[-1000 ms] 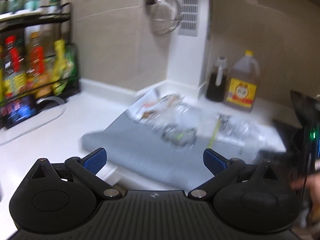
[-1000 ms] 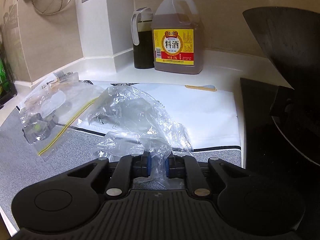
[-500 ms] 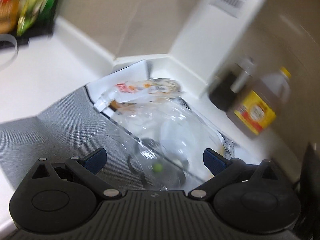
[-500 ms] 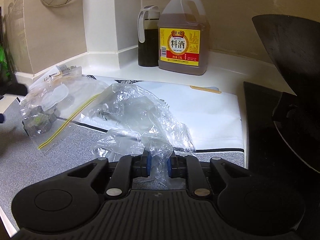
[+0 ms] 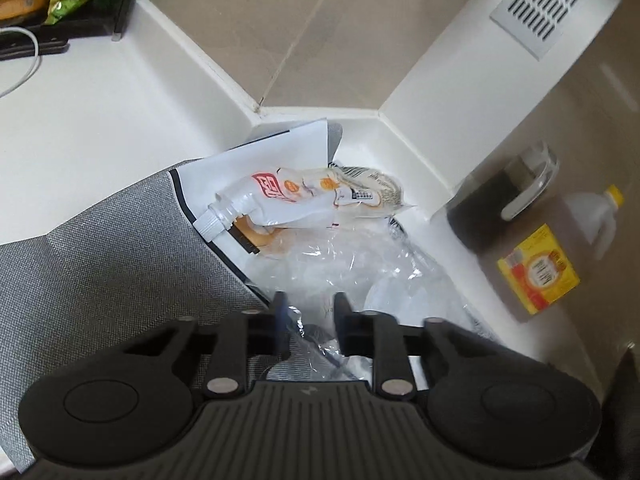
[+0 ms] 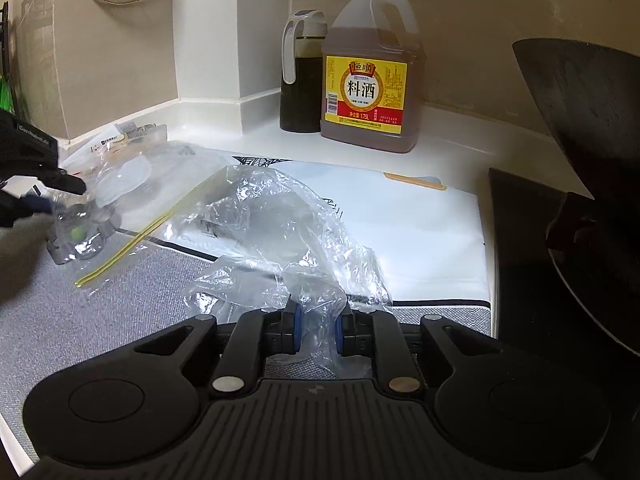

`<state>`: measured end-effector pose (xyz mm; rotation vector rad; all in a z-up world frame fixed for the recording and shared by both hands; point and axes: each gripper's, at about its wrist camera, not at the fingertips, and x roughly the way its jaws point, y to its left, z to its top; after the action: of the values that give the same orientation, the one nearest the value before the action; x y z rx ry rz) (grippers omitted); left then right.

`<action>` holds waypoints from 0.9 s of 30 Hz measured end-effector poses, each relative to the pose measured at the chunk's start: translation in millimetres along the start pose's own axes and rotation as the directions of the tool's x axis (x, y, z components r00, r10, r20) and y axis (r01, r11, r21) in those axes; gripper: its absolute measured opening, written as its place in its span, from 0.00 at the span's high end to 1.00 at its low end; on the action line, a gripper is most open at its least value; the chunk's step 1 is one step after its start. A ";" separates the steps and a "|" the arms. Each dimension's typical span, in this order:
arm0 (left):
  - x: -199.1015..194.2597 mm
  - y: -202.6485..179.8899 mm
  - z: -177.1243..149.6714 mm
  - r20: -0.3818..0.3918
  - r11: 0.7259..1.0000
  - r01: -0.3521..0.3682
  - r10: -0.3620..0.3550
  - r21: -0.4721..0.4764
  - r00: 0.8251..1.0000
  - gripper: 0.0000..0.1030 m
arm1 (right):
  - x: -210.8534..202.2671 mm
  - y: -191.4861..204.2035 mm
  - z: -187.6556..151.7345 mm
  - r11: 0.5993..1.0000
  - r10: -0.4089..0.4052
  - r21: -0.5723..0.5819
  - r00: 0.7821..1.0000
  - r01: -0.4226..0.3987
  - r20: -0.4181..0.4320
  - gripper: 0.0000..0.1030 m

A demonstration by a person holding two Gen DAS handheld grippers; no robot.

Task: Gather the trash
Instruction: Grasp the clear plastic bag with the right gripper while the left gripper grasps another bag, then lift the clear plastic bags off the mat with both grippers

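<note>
A clear zip bag (image 5: 352, 264) with a yellow seal strip lies on the grey mat (image 5: 100, 280), holding a small dark item with a green dot. My left gripper (image 5: 310, 320) is closing, and its pads pinch the bag's near edge. In the right wrist view the left gripper (image 6: 60, 198) comes in from the left onto the zip bag (image 6: 132, 196). A white squeeze pouch (image 5: 280, 200) and a wrapper lie behind it in the corner. My right gripper (image 6: 318, 328) is shut on a crumpled clear plastic bag (image 6: 272, 232).
A yellow-labelled cooking wine jug (image 6: 370, 76) and a dark oil bottle (image 6: 300, 80) stand at the back wall. A black wok (image 6: 592, 120) sits on the stove at right. A white sheet (image 6: 420, 232) covers the mat's far part. A spice rack (image 5: 60, 0) stands at the far left.
My left gripper swung toward the corner, dropped over the zip bag, and its jaws went from wide open to narrow around the bag. The right gripper kept still with its plastic bag.
</note>
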<state>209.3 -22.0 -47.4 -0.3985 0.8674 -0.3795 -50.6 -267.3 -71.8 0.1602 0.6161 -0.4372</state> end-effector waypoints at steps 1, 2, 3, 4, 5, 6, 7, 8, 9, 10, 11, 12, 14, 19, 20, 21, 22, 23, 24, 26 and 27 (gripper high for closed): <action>-3.2 0.4 0.5 0.001 1.000 0.010 -0.010 0.001 1.000 0.92 | 0.1 -0.1 -0.1 1.000 0.000 0.000 1.000 0.000 0.000 0.82; -7.7 0.4 0.7 0.004 1.000 0.022 -0.022 0.009 1.000 0.93 | 0.2 -0.3 -0.2 1.000 0.001 0.001 1.000 -0.001 0.000 0.82; -13.1 -0.3 0.4 0.012 0.999 0.030 -0.030 0.018 0.999 0.94 | 0.4 -0.5 -0.2 1.000 0.002 0.003 1.000 -0.002 0.001 0.82; -19.6 -1.1 -0.6 0.023 0.999 0.038 -0.039 0.028 0.999 0.95 | 0.5 -0.8 -0.2 1.000 0.003 0.004 1.000 -0.003 0.001 0.83; -26.8 -1.9 -1.7 0.034 0.998 0.051 -0.052 0.037 0.998 0.95 | 0.5 -1.5 -0.1 1.000 0.004 0.008 1.000 -0.004 0.002 0.84; -34.6 -2.2 -3.0 0.044 0.997 0.066 -0.068 0.044 0.997 0.95 | 0.0 -2.9 0.0 1.000 0.008 0.014 1.000 -0.008 0.006 0.85; -43.4 -2.3 -4.9 0.053 0.995 0.084 -0.086 0.052 0.995 0.95 | -0.8 -4.6 -0.1 1.000 0.015 0.022 1.000 -0.015 0.010 0.86; -52.6 -2.6 -6.9 0.062 0.993 0.100 -0.104 0.060 0.993 0.95 | -2.4 -6.8 -0.4 0.999 0.022 0.034 1.000 -0.022 0.021 0.87; -62.9 -3.2 -8.8 0.073 0.991 0.117 -0.122 0.070 0.990 0.95 | -5.2 -8.9 -1.4 0.999 0.024 0.045 0.999 -0.026 0.035 0.87; -73.5 -3.0 -11.3 0.087 0.988 0.131 -0.138 0.082 0.987 0.95 | -9.1 -8.8 -3.2 0.999 0.021 0.040 0.999 -0.023 0.048 0.87; -83.9 -2.3 -14.0 0.101 0.986 0.142 -0.151 0.092 0.983 0.95 | -13.7 -6.9 -5.5 1.000 0.014 0.022 0.998 -0.015 0.059 0.87; -94.0 -1.0 -17.0 0.112 0.983 0.153 -0.163 0.098 0.980 0.95 | -19.7 -3.9 -8.4 1.000 0.010 0.006 0.997 -0.011 0.074 0.87; -111.1 2.3 -23.0 0.120 0.980 0.168 -0.180 0.108 0.976 0.95 | -34.3 1.0 -12.0 1.000 0.021 -0.008 0.995 -0.020 0.103 0.88; -149.5 16.9 -46.5 0.130 0.974 0.188 -0.204 0.124 0.970 0.95 | -74.4 11.7 -19.5 0.999 0.027 -0.044 0.980 -0.019 0.196 0.89; -157.2 20.1 -51.9 0.128 0.973 0.193 -0.208 0.124 0.970 0.95 | -81.6 13.1 -20.5 0.999 0.032 -0.044 0.977 -0.023 0.209 0.89; -165.0 24.0 -57.4 0.128 0.972 0.200 -0.216 0.124 0.968 0.95 | -88.2 14.4 -21.1 0.999 0.037 -0.046 0.975 -0.028 0.219 0.89; -173.1 27.8 -62.7 0.129 0.970 0.207 -0.222 0.124 0.966 0.95 | -94.6 15.6 -21.5 0.998 0.044 -0.049 0.973 -0.033 0.227 0.89; -180.7 31.6 -68.2 0.130 0.970 0.210 -0.226 0.125 0.965 0.95 | -101.0 16.8 -21.8 0.998 0.050 -0.053 0.970 -0.039 0.236 0.89; -187.9 35.4 -73.4 0.132 0.969 0.213 -0.228 0.125 0.965 0.95 | -107.2 18.4 -22.0 0.997 0.057 -0.058 0.968 -0.044 0.245 0.89; -202.1 44.2 -82.5 0.133 0.968 0.219 -0.234 0.121 0.963 0.95 | -119.7 22.0 -22.7 0.996 0.069 -0.069 0.962 -0.052 0.263 0.89; -207.9 48.3 -85.7 0.134 0.968 0.219 -0.234 0.119 0.963 0.95 | -125.5 24.1 -23.3 0.996 0.076 -0.074 0.960 -0.058 0.271 0.89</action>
<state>26.5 102.6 15.2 -0.4264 0.6564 -0.5970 -143.6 -195.7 -16.2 0.0561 0.3515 -0.3651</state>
